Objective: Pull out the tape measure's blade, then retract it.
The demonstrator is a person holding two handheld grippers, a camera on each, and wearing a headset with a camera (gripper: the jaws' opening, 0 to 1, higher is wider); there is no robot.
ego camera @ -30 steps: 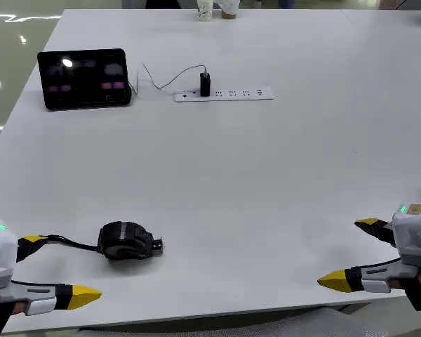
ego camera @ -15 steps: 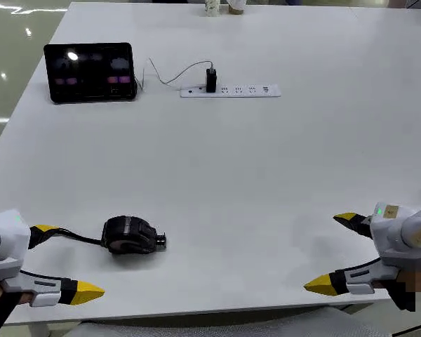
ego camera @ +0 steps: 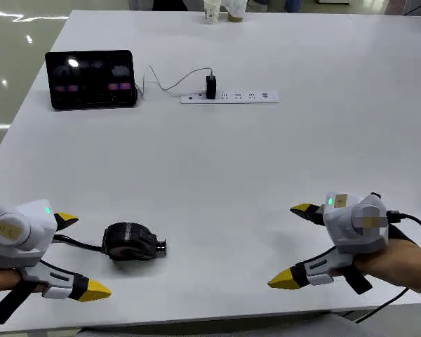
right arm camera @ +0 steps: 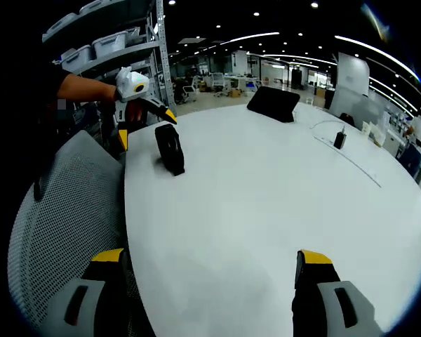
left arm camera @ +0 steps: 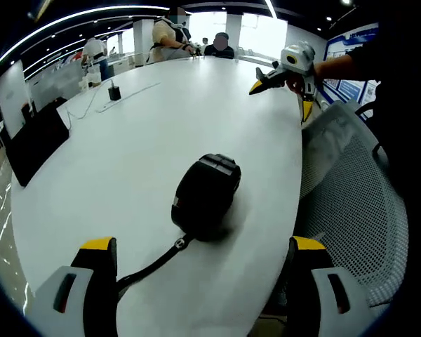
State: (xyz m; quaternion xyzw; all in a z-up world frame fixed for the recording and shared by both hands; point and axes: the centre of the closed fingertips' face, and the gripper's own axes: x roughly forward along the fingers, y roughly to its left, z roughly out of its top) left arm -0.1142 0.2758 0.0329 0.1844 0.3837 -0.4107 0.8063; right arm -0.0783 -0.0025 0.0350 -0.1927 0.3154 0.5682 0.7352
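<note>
A black tape measure [ego camera: 130, 241] lies on the white table [ego camera: 252, 161] near its front left, with a black strap [ego camera: 74, 243] trailing to the left. In the left gripper view the tape measure [left arm camera: 205, 194] sits just ahead of the yellow-tipped jaws, its strap [left arm camera: 151, 265] running back between them. My left gripper [ego camera: 76, 254] is open, its jaws either side of the strap end. My right gripper [ego camera: 295, 244] is open at the front right, far from the tape measure [right arm camera: 170, 148], with nothing between its jaws.
A dark tablet [ego camera: 91, 78] stands at the back left. A white power strip [ego camera: 231, 97] with a black plug and cable lies behind the table's middle. Cups [ego camera: 212, 10] stand at the far edge. A grey mesh chair [left arm camera: 351, 189] sits at the near edge.
Both grippers have moved inward toward the table's middle. The left gripper has come closer to the tape measure's strap. The tape measure has stayed put.
</note>
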